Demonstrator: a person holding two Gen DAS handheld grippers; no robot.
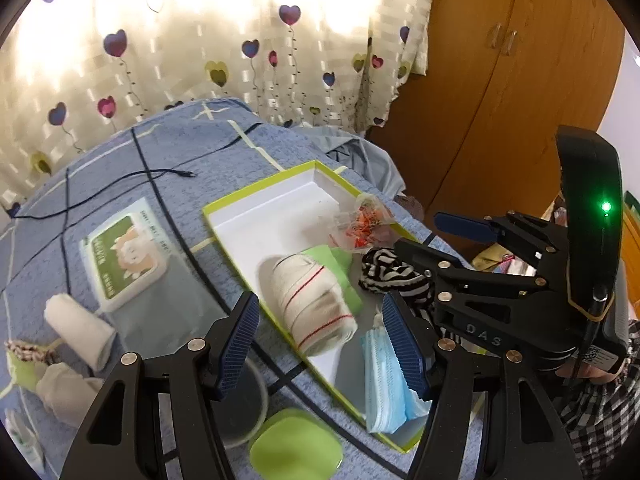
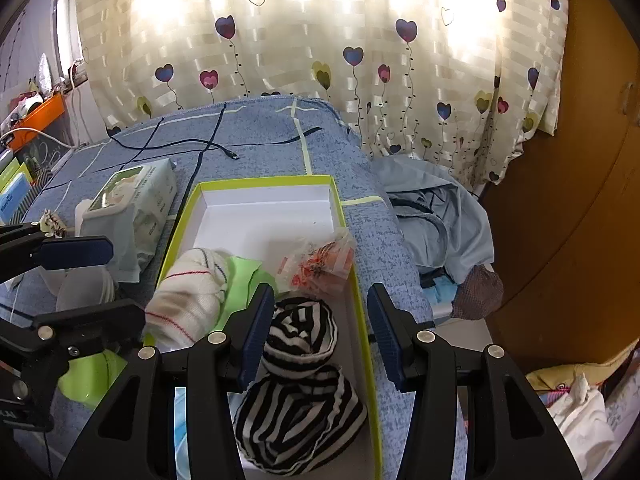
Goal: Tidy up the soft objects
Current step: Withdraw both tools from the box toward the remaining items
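Observation:
A green-rimmed white box [image 1: 256,216] [image 2: 264,208] lies on the blue bed. In it are a rolled white towel with red stripes [image 1: 316,304] [image 2: 188,296], a green cloth [image 1: 340,268] [image 2: 240,280], a clear packet with orange print [image 1: 360,224] [image 2: 320,264], blue face masks [image 1: 388,384] and rolled black-and-white striped cloth [image 1: 388,276] [image 2: 300,384]. My left gripper [image 1: 320,348] is open above the towel and masks. My right gripper [image 2: 320,332] [image 1: 424,240] is open, its fingers either side of the striped cloth, not gripping it.
A wet-wipes pack [image 1: 124,264] [image 2: 132,204], white rolled cloths [image 1: 80,328], a green lid [image 1: 296,444] and a black cable [image 1: 120,184] lie left of the box. A blue garment [image 2: 436,216] hangs off the bed's right edge by a wooden wardrobe [image 1: 500,100].

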